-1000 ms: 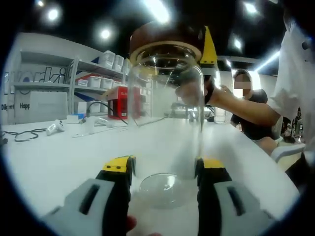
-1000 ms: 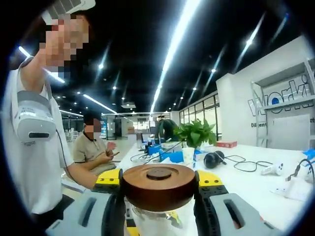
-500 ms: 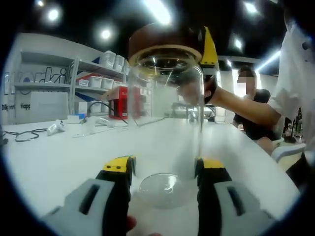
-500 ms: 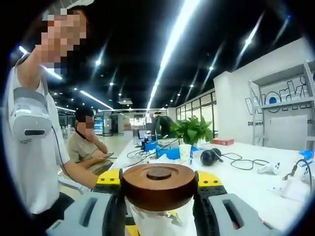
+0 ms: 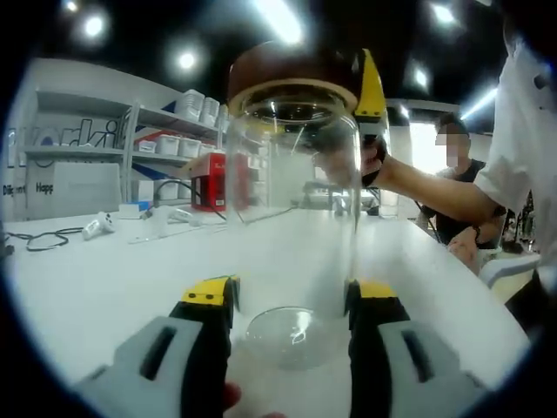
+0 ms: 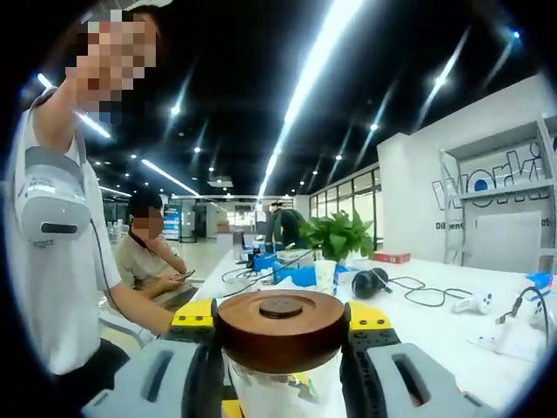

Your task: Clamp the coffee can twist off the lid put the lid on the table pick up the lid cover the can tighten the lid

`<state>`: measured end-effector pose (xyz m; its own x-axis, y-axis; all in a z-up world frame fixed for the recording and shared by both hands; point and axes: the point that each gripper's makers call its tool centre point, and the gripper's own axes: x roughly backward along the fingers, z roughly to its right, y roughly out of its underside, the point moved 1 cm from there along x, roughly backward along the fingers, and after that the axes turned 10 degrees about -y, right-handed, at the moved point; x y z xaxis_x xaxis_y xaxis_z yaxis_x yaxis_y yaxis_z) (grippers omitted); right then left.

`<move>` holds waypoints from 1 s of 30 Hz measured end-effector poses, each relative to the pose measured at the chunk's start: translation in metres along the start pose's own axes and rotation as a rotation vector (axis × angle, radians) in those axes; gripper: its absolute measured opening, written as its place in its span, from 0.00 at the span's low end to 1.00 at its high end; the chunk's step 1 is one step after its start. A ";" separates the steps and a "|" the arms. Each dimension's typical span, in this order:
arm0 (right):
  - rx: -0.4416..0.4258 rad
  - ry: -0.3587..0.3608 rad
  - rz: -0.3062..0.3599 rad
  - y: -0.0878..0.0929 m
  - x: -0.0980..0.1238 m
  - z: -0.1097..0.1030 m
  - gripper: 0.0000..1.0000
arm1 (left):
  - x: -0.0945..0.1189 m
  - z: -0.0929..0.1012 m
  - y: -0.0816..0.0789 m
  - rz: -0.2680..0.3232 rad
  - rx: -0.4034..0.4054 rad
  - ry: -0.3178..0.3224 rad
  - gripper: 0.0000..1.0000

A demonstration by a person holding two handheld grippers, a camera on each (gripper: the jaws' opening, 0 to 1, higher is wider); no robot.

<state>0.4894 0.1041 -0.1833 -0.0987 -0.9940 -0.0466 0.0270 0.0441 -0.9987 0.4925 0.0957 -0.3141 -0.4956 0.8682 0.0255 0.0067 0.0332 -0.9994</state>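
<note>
Nearest, the base of the glass coffee can [image 5: 291, 218] is clamped between the jaws of the left gripper [image 5: 291, 305], closed tightly against its sides, and the can stands upright on the white table [image 5: 104, 279]. At its top, the brown wooden lid [image 6: 280, 329] is squeezed by the right gripper [image 6: 280, 324], whose jaws are closed on the rim. Compared with a second ago, almost nothing has moved; only the lid seems slightly turned. It is judged that twisting is in progress, the lid not yet lifted. Behind, shelves [image 5: 165, 131] are seen, and a seated person [image 6: 152, 261].
</note>
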 end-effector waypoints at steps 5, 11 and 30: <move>0.004 0.006 0.032 -0.007 0.001 0.001 0.46 | 0.000 0.001 0.000 0.002 -0.001 0.002 0.44; 0.008 0.006 0.095 -0.027 0.005 0.000 0.47 | 0.001 0.001 -0.001 0.002 0.000 0.002 0.44; 0.171 0.380 0.115 -0.061 0.066 0.052 0.47 | 0.002 0.002 -0.001 0.001 0.000 0.003 0.43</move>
<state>0.5333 0.0308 -0.1243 -0.4442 -0.8745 -0.1947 0.2206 0.1039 -0.9698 0.4895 0.0964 -0.3131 -0.4929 0.8697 0.0246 0.0072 0.0324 -0.9994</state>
